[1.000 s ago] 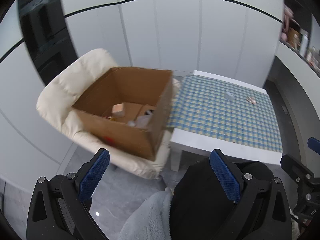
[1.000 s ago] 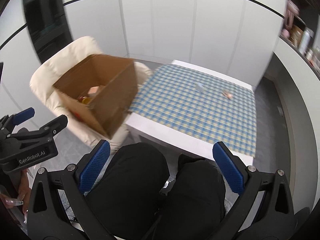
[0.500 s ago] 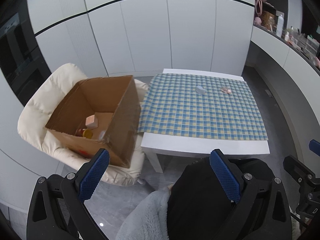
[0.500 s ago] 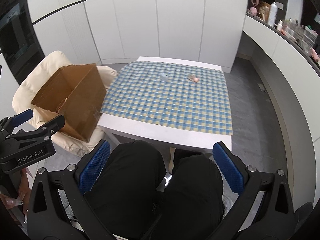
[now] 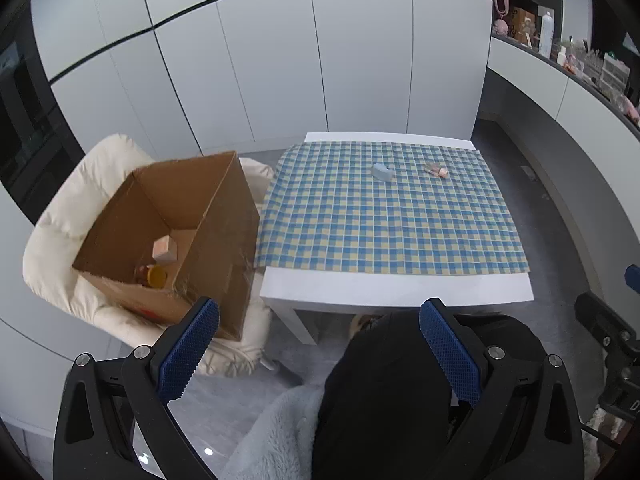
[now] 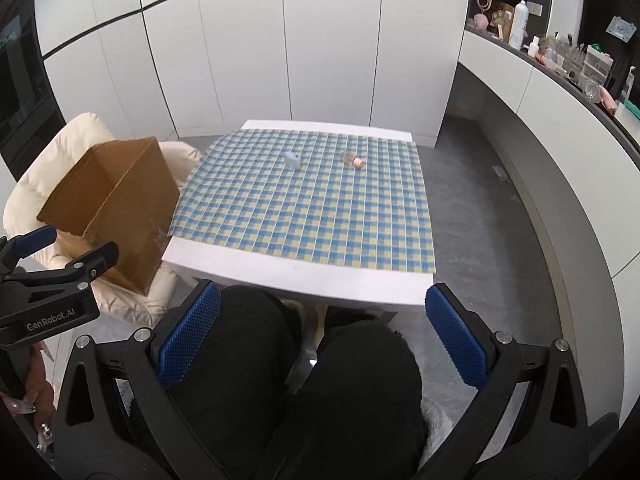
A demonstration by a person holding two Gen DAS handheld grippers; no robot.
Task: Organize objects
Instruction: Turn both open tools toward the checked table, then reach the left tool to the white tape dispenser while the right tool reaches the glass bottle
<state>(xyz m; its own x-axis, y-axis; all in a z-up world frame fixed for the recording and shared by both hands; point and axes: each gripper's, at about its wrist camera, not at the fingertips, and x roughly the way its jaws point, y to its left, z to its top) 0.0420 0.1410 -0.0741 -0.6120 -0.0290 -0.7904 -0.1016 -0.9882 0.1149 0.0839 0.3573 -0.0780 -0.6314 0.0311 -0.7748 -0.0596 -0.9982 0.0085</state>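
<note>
**Both hand-held grippers wide and empty, short of the desk**

I have the left hand-held gripper (image 5: 320, 344) spread wide with nothing between its blue pads, and the right hand-held gripper (image 6: 322, 332) spread just as wide and just as empty. Directly under both I see the person's black-clad knees (image 6: 348, 380), with a grey fleece sleeve (image 5: 276, 436) low in the left wrist view.

Just past the fingertips runs the near edge of the white desk (image 5: 396, 290), covered by a blue and yellow checked cloth (image 6: 304, 216) that leaves a bare white strip along the front.

Ahead and to the left of the left hand-held gripper, an open cardboard box (image 5: 176, 236) sits tilted on a cream padded chair (image 5: 64, 216), just beside the desk's left edge. Inside it I make out a pale pink block (image 5: 164, 249) and a small jar with a yellow lid (image 5: 156, 276).

Far ahead of both hand-held grippers, toward the back of the cloth, lies a small light blue object (image 6: 293, 159), and to its right, near but apart, a small pinkish bottle (image 6: 353, 159) lying on its side. I cannot tell what either is exactly.

Behind the desk stand white cabinet doors (image 6: 320, 48).
</note>
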